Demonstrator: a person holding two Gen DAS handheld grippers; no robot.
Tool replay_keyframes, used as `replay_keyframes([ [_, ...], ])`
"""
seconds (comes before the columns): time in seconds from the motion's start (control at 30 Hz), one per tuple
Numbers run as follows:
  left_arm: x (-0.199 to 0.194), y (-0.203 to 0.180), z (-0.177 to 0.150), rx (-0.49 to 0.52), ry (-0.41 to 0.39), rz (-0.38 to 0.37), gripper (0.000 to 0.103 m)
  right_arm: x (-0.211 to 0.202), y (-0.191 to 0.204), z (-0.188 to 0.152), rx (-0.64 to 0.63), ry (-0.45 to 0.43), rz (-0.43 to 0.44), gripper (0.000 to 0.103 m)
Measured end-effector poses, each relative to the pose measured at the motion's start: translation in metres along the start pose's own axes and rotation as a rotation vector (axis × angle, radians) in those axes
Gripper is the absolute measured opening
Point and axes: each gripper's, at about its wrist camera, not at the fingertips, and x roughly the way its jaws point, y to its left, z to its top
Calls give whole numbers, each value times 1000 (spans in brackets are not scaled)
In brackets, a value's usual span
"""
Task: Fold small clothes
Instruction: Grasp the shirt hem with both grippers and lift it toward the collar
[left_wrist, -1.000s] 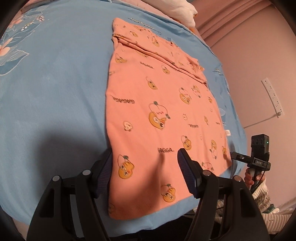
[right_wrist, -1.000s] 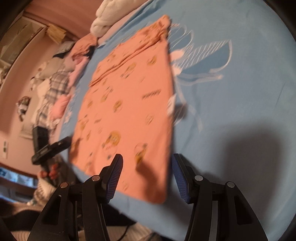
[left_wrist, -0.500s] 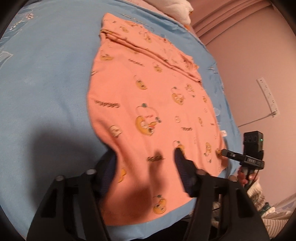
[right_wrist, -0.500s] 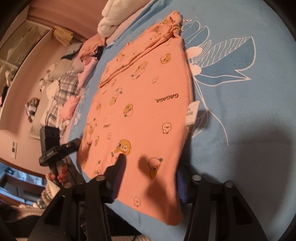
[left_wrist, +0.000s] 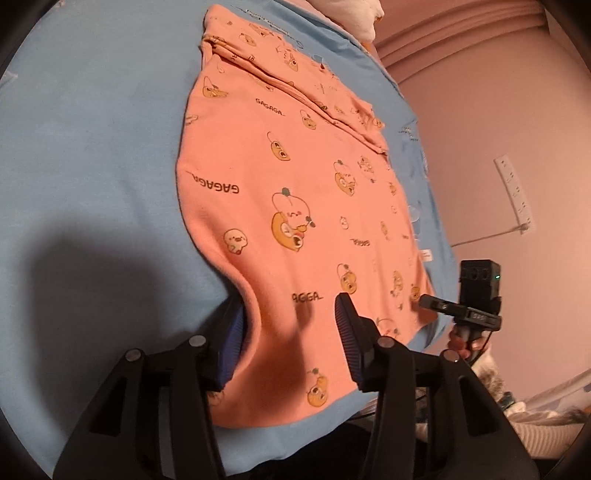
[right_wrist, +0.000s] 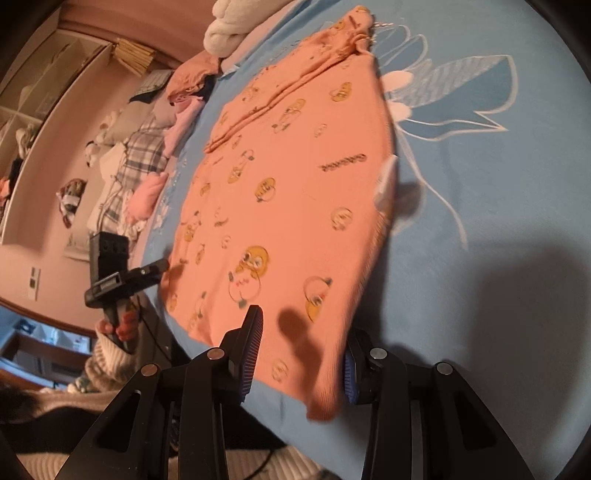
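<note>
An orange garment (left_wrist: 295, 177) printed with small ducks and "GAGAGA" lies flat on the blue bed sheet (left_wrist: 92, 147), its far end folded into a band. My left gripper (left_wrist: 291, 310) is at the near left hem. Its jaws are closing, and a bunched fold of cloth sits between the pads. In the right wrist view the same garment (right_wrist: 295, 177) has its near right hem raised. My right gripper (right_wrist: 303, 325) is closing on that hem, and its right finger is partly hidden behind the cloth. Each wrist view also shows the other gripper (left_wrist: 476, 306) (right_wrist: 122, 277) at the bed's edge.
A heap of clothes and a plaid cloth (right_wrist: 147, 162) lies along the far side of the bed, with a white rolled blanket (right_wrist: 232, 29) at its head. A power strip (left_wrist: 515, 195) hangs on the pink wall. A knit sleeve (right_wrist: 107, 354) shows below the left hand.
Both pairs of jaws have narrowed around the near hem. The garment's left edge now curves in around my left finger. The right hem has lifted off the sheet.
</note>
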Motion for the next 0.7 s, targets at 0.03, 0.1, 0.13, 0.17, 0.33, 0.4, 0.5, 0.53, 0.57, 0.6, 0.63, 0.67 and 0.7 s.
replay_keyframes([
  [0.03, -2, 1, -1, -9, -5, -2, 40, 2, 0, 2, 2, 0, 9, 40],
  [0.1, -6, 6, -6, -28, -5, 17, 21, 3, 1, 2, -5, -1, 8, 37],
  [0.13, -7, 8, -10, -37, 1, 25, 18, 2, 3, 1, -17, -1, -4, 29],
  [0.17, -8, 10, -15, -44, 5, 19, 18, 1, 4, 0, -28, 3, -22, 25],
  [0.33, -10, 10, -23, -61, 8, 6, 13, -1, 1, -11, -18, 21, -31, 13],
  [0.4, -10, 10, -20, -73, 5, -5, 4, -1, 3, -12, -28, 12, -41, 8],
  [0.5, -11, 5, -13, -97, -24, -55, 5, -1, 15, -10, -60, -22, -3, 7],
  [0.53, -14, 0, -9, -97, -47, -99, 5, -4, 20, -8, -67, -45, 29, 7],
  [0.57, -17, -4, -6, -91, -65, -121, 5, -4, 20, -8, -67, -45, 29, 7],
  [0.6, -20, -9, -1, -84, -80, -143, 5, -13, 28, -1, -76, -96, 102, 7],
  [0.63, -23, -14, 4, -75, -95, -169, 5, -13, 28, -1, -76, -96, 102, 7],
  [0.67, -27, -20, 9, -65, -113, -190, 5, -18, 32, 3, -86, -120, 125, 7],
  [0.7, -30, -24, 14, -57, -128, -207, 5, -23, 36, 8, -98, -144, 146, 7],
])
